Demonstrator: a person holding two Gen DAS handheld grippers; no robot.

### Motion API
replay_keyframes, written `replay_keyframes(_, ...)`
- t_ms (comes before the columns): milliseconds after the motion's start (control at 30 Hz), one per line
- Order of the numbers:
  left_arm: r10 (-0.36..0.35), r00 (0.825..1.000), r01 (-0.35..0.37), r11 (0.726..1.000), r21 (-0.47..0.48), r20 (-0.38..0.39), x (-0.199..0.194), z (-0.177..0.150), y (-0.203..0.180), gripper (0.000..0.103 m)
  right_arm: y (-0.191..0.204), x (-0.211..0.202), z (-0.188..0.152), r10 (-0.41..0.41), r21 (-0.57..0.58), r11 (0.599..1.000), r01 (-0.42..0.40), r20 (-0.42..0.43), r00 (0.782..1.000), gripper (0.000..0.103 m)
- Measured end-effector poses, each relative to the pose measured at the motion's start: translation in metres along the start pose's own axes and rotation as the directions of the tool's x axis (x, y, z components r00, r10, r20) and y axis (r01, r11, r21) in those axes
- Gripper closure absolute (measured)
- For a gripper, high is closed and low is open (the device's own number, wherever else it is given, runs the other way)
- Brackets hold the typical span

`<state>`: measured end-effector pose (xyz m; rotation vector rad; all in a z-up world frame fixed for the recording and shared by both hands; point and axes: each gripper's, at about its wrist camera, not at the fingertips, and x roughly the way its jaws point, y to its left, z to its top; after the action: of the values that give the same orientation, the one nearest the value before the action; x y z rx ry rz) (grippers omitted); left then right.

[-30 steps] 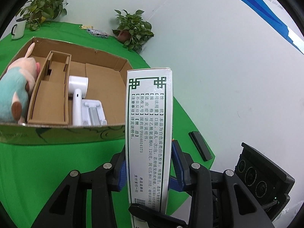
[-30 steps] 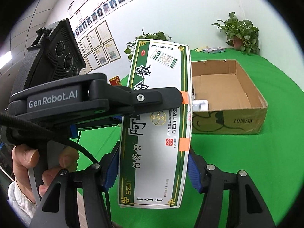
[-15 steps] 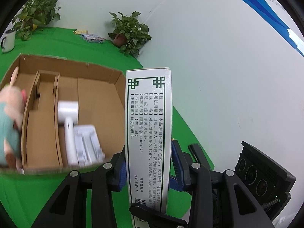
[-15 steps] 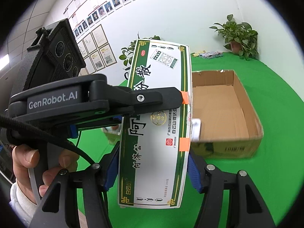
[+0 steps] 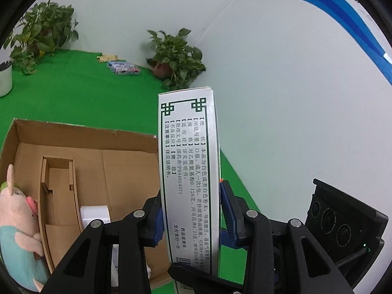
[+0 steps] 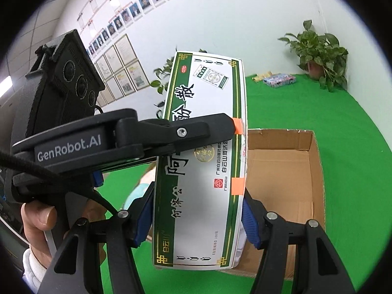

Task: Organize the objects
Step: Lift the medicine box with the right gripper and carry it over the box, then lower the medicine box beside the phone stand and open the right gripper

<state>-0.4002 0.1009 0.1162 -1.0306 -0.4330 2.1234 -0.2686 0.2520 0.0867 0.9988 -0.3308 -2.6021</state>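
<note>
- The left gripper (image 5: 190, 216) has its jaws closed on the narrow printed side of a white-and-green medicine box (image 5: 187, 171), which stands upright between the blue pads.
- The right gripper (image 6: 197, 216) has its jaws set wider, clamped across the broad front face of the same box (image 6: 203, 161).
- The left gripper's black arm crosses that face from the left, and a person's hand (image 6: 36, 223) holds its handle.
- Below and beyond the jaws lies an open cardboard carton (image 5: 80, 144) holding a plush toy (image 5: 17, 223), a cardboard insert (image 5: 58, 196) and a white device (image 5: 94, 214).
- The carton rests on a green worktop (image 5: 73, 88).
- Further out, potted plants (image 5: 176, 56) and a small colourful packet (image 5: 123, 68) sit near the white walls.
- Framed pictures (image 6: 122, 68) hang on the wall left of the right jaws.
</note>
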Motion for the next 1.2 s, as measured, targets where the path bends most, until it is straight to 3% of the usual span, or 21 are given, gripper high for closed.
replay_keyframes(167, 0.006, 0.997, -0.009, 0.999, -0.042, -0.076, 0.040, -0.005, 0.025, 0.066, -0.030, 0.030, -0.012, 0.018, 0.068, 0.998, -0.013, -0.080, 0.997, 0.042)
replay_keyframes(433, -0.015, 0.978, -0.011, 0.992, -0.123, -0.207, 0.117, -0.035, 0.070, 0.067, -0.079, 0.068, -0.040, 0.040, 0.177, 0.984, -0.002, -0.209, 0.977, 0.042)
replay_keyframes(833, -0.104, 0.946, 0.019, 0.963, -0.269, -0.308, 0.186, -0.063, 0.116, 0.067, -0.115, 0.101, -0.062, -0.014, 0.190, 0.978, 0.085, -0.346, 0.938, 0.042)
replay_keyframes(900, -0.098, 0.940, 0.007, 0.963, -0.270, -0.327, 0.193, -0.064, 0.119, 0.063, -0.121, 0.105, -0.064, -0.016, 0.200, 0.975, 0.094, -0.362, 0.932, 0.042)
replay_keyframes(1033, -0.004, 0.933, -0.077, 0.975, -0.210, -0.360, 0.198, -0.059, 0.114, 0.056, -0.119, 0.110, -0.068, -0.053, 0.173, 0.977, 0.125, -0.369, 0.928, 0.042)
replay_keyframes(1200, 0.017, 0.924, -0.103, 0.973, -0.205, -0.381, 0.194, -0.053, 0.117, 0.054, -0.126, 0.113, -0.069, -0.088, 0.183, 0.969, 0.168, -0.380, 0.921, 0.042)
